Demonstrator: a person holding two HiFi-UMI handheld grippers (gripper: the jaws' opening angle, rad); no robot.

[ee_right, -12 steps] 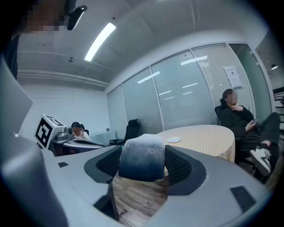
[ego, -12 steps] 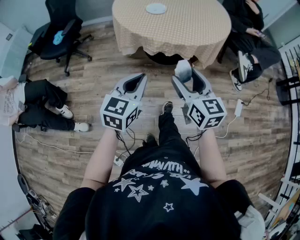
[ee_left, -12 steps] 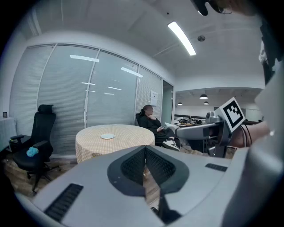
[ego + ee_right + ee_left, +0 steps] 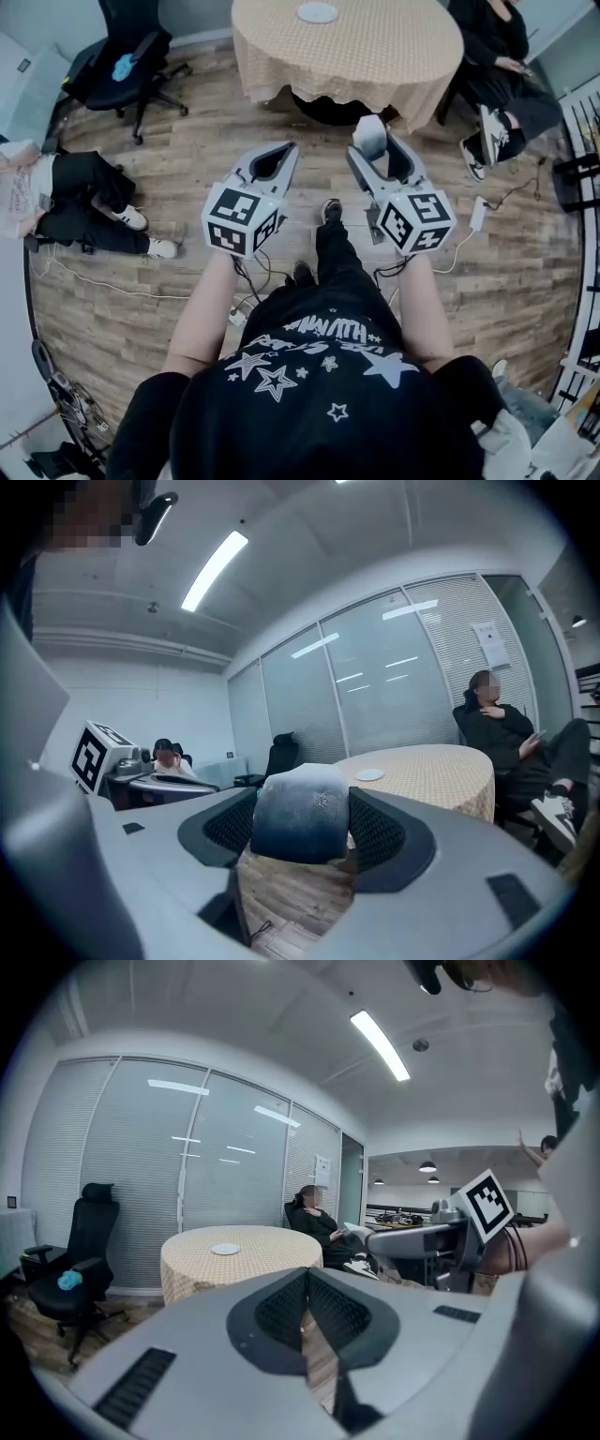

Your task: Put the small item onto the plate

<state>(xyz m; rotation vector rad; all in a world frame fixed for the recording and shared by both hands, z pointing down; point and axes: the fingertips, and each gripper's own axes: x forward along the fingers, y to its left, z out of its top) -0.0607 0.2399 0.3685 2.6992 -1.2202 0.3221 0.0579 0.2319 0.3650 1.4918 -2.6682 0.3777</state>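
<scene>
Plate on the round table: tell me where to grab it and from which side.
Take the plate by its rim, probably at the edge nearest the person, coming in low and nearly level over the table. It lies flat and shallow on the cloth, so only the thin rim offers a hold. The left gripper is empty but shut.

There are two grey two-jaw grippers, one left gripper [image 4: 284, 150] and one right gripper [image 4: 375, 148], each bearing one black-and-white marker cube. There is one pale grey-blue block [image 4: 367, 133], one round table in a tan checked cloth [image 4: 375, 56], one small white round plate [image 4: 317, 12], one black swivel office chair [image 4: 131, 42] (one light-blue object [image 4: 123, 67] lies on its seat) and two seated people in dark clothes: one person at the right [image 4: 497, 56], one person at the left [image 4: 84, 187]
</scene>
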